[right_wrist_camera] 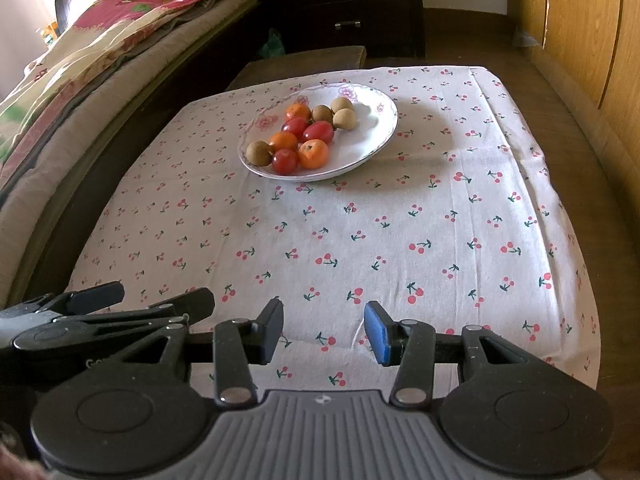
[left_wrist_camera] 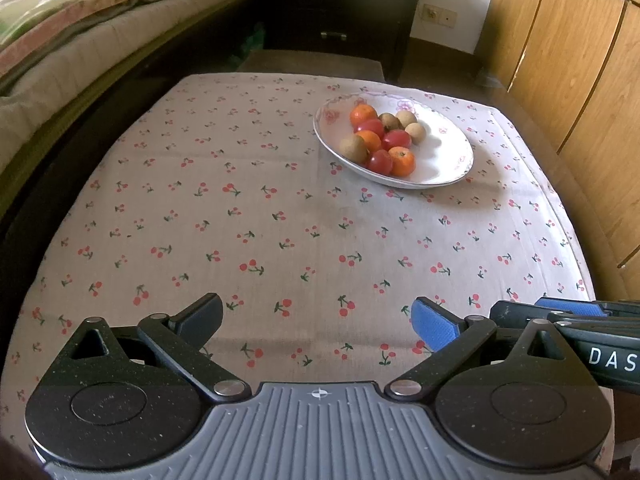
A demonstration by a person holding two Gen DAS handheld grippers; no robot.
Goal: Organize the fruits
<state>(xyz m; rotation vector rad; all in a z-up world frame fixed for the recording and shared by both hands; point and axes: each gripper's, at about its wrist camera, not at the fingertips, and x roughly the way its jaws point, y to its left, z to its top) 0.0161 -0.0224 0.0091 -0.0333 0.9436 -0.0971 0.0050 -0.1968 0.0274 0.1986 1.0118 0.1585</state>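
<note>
A white flowered plate (left_wrist_camera: 448,160) (right_wrist_camera: 372,120) stands on the far part of the table and holds a cluster of fruit: small oranges (left_wrist_camera: 401,161) (right_wrist_camera: 313,153), red cherry tomatoes (left_wrist_camera: 380,162) (right_wrist_camera: 285,161) and brown longans (left_wrist_camera: 353,148) (right_wrist_camera: 259,153). My left gripper (left_wrist_camera: 318,322) is open and empty, low over the near edge of the table, far from the plate. My right gripper (right_wrist_camera: 325,330) is open and empty, also at the near edge. Each gripper shows at the side of the other's view, the right one (left_wrist_camera: 560,312) and the left one (right_wrist_camera: 152,300).
The table carries a cherry-print cloth (left_wrist_camera: 256,200) (right_wrist_camera: 440,220). A bed with quilts (left_wrist_camera: 80,40) (right_wrist_camera: 100,60) runs along the left. A dark drawer cabinet (left_wrist_camera: 340,12) (right_wrist_camera: 348,4) stands behind, and wooden wardrobe doors (left_wrist_camera: 580,60) (right_wrist_camera: 580,20) are on the right.
</note>
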